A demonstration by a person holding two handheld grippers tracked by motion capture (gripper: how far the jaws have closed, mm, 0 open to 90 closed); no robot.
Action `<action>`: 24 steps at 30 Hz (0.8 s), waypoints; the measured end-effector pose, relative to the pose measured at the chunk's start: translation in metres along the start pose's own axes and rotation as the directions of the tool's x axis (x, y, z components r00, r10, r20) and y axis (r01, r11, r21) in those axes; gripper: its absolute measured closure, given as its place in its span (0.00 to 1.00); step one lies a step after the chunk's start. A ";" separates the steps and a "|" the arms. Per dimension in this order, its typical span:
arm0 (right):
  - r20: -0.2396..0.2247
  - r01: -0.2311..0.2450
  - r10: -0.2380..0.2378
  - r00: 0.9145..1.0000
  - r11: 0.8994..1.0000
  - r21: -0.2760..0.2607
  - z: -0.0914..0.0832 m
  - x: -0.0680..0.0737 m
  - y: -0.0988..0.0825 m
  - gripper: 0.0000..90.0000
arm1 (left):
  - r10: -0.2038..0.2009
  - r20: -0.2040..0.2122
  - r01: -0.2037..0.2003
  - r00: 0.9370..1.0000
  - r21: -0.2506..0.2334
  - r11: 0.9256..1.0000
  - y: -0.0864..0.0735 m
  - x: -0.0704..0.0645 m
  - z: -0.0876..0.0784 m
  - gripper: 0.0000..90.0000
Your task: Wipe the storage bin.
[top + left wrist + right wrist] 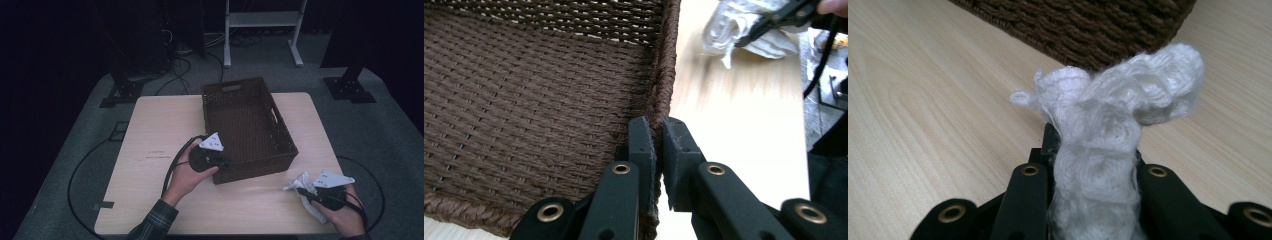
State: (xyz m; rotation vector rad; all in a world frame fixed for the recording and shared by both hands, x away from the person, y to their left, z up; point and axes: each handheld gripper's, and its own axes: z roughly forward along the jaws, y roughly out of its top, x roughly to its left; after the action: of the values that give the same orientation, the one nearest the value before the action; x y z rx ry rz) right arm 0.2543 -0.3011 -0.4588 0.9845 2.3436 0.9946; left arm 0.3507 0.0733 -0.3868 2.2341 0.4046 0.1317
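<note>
left gripper (227,161): fingers pinching the near wall of the brown woven basket (250,125), centre of frame | right gripper (302,190): fingers clamped on a bunched white cloth (300,182), lower right, just above the desk (150,150), beside the basket's near corner

The high view looks forward and down on the whole table (150,130) from above its near edge, the basket (247,125) at centre. The left gripper view sits right against the basket's (524,100) near wall, facing along it. The right gripper view looks low across the tabletop at the basket's (1098,25) outside, a part the high view shares.
</note>
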 end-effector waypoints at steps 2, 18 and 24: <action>-0.001 -0.001 0.001 1.000 1.000 0.002 0.000 0.000 0.000 0.83 | -0.013 -0.017 0.013 1.000 0.004 1.000 -0.003 0.002 -0.004 0.92; -0.007 0.008 -0.007 1.000 1.000 0.008 0.004 0.001 0.002 0.83 | -0.051 -0.058 0.052 0.997 0.010 0.999 -0.013 -0.006 -0.020 0.93; -0.009 0.009 -0.009 1.000 1.000 0.007 0.005 0.001 0.004 0.83 | -0.033 -0.042 0.034 0.999 0.018 0.999 -0.003 -0.017 -0.007 0.93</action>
State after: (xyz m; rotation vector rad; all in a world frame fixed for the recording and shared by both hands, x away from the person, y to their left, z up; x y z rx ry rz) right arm 0.2584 -0.2961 -0.4598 0.9736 2.3587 0.9903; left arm 0.3328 0.0744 -0.3839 2.2447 0.4677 0.1574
